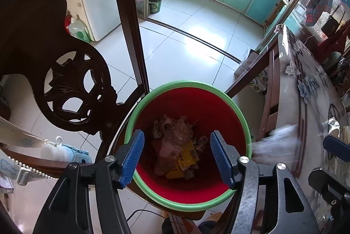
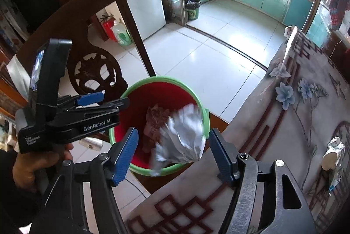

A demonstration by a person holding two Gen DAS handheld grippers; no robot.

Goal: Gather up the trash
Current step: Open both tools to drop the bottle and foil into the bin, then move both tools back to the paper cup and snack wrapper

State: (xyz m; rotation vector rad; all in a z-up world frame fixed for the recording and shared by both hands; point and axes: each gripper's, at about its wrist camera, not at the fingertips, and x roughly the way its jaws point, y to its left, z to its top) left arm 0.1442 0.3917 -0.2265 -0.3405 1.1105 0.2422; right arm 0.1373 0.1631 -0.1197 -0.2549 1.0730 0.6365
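Right at the lens, the right gripper (image 2: 172,153) stands spread wide, blue pads clear of everything, and a crinkled silver foil wrapper (image 2: 182,142) blurs between them, touching neither, above the rim of the red plastic bin with a green rim (image 2: 202,122). Over on the left, the left gripper (image 1: 177,159) gapes just as wide, empty, poised over that same bin, where crumpled brown paper and yellow packets (image 1: 177,146) lie at the bottom. Beside the bin, the floral-covered table (image 2: 284,124); behind it, a carved dark wooden chair back (image 1: 72,89); beyond, white floor tiles (image 1: 196,37).
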